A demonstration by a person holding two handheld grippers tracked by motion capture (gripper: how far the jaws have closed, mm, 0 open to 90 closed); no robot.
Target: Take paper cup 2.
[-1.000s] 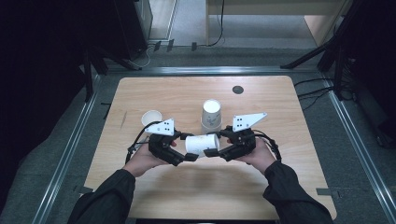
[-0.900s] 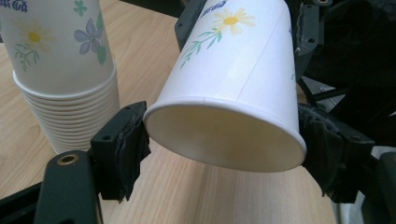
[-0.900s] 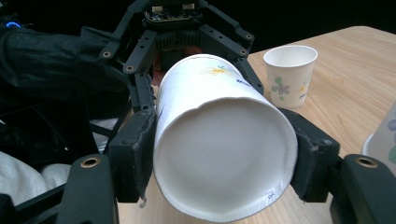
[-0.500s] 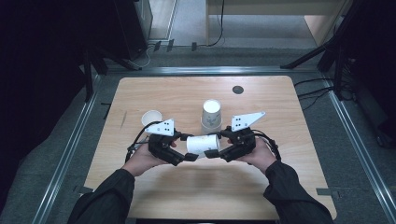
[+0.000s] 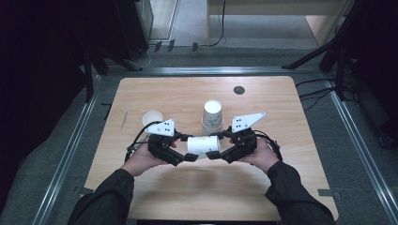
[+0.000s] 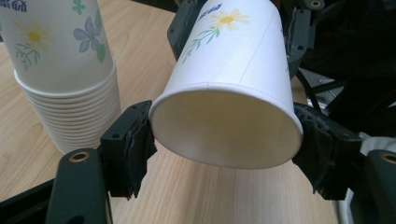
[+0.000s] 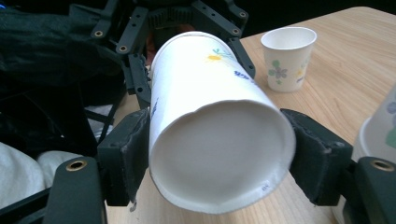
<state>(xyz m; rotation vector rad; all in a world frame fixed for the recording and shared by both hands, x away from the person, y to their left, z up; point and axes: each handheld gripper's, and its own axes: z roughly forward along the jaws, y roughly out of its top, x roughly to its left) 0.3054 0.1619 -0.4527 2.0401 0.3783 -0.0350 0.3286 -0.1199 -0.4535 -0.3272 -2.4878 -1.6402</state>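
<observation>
A white paper cup [image 5: 202, 144] with a flower print lies on its side in the air between my two grippers, just above the wooden table [image 5: 281, 187]. My left gripper [image 5: 187, 146] grips its open rim end; in the left gripper view both pads press the cup [image 6: 229, 93] at the mouth, and the jaws have just been closing on it. My right gripper [image 5: 216, 146] is at the base end; its jaws have just been opening, though both pads still touch the sides of the cup [image 7: 210, 116].
A stack of upside-down paper cups [image 5: 212, 117] stands just behind the held cup. A single upright cup [image 5: 152, 118] stands to the left behind the left gripper. A small black disc [image 5: 239, 90] sits near the far edge. Metal rails border the table.
Both hands and the cup stay where they were; no shift in the jaws can be made out from the high view.
</observation>
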